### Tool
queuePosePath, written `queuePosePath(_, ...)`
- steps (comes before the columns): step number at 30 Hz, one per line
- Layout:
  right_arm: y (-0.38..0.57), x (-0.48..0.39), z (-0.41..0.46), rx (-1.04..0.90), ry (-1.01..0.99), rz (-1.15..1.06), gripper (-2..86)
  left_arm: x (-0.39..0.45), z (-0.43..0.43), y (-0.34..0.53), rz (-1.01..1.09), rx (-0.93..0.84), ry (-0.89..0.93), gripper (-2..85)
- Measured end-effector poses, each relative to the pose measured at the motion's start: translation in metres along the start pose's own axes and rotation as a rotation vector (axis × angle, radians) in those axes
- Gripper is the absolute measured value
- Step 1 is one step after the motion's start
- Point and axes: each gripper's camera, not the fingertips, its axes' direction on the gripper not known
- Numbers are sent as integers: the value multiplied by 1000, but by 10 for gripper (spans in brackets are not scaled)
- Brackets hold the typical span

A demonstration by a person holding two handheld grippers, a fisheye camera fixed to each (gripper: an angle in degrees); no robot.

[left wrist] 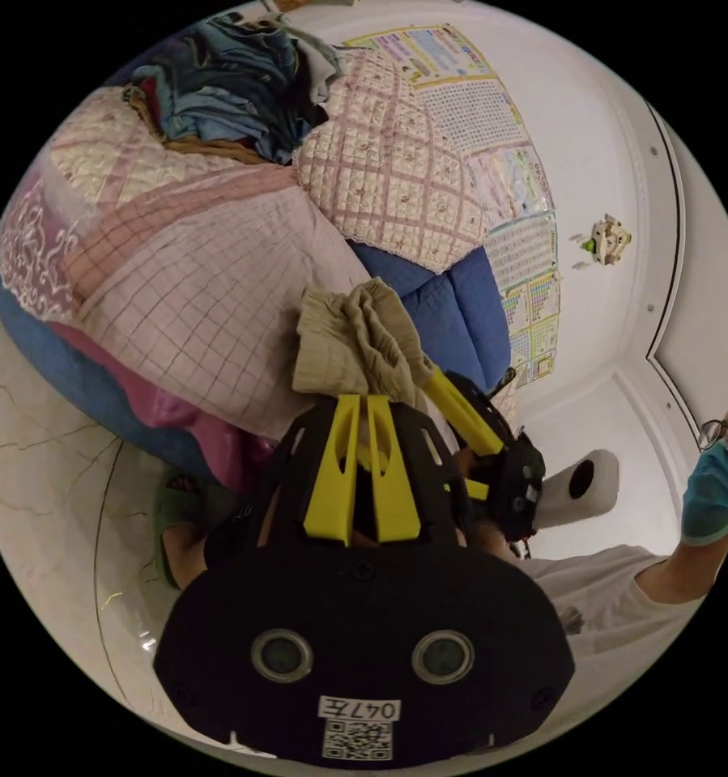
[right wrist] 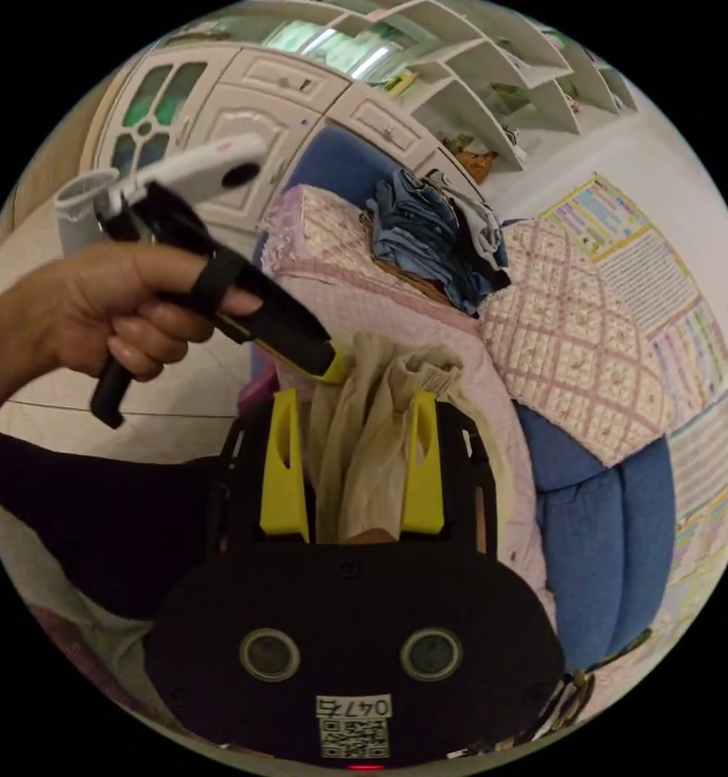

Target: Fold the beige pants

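The beige pants (left wrist: 355, 336) hang bunched in the air, above a pink checked quilt. In the left gripper view my left gripper (left wrist: 364, 398) has its yellow jaws nearly together, pinching the bunch from below. My right gripper (left wrist: 444, 392) comes in from the right and meets the same bunch. In the right gripper view the beige pants (right wrist: 364, 437) fill the gap between the jaws of my right gripper (right wrist: 354, 394), which stand partly apart and press on the thick wad. A hand holds my left gripper (right wrist: 331, 366), whose tip bites the cloth's upper left.
Pink checked quilts (left wrist: 210, 283) and a blue cushion (left wrist: 461, 307) are heaped behind. A pile of blue clothes (right wrist: 428, 235) sits on top. Posters (left wrist: 517, 218) cover the wall, and a white cabinet (right wrist: 218, 97) stands beyond. A sandalled foot (left wrist: 173, 518) rests on the marble floor (left wrist: 48, 453).
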Motion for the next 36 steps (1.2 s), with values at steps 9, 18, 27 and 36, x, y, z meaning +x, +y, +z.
queuePosePath(9,125,41,-104,47,240,77,41,15,1,84,237,-2,84,-10)
queuePosePath(18,410,198,-295,93,373,488,17,-15,91,232,452,-51,-44,-10)
queuePosePath(27,799,196,-531,89,443,931,13,-96,308,391,634,-333,-244,-10)
queuePosePath(36,1135,116,-657,-350,723,1294,10,-221,500,511,690,-544,-372,-10)
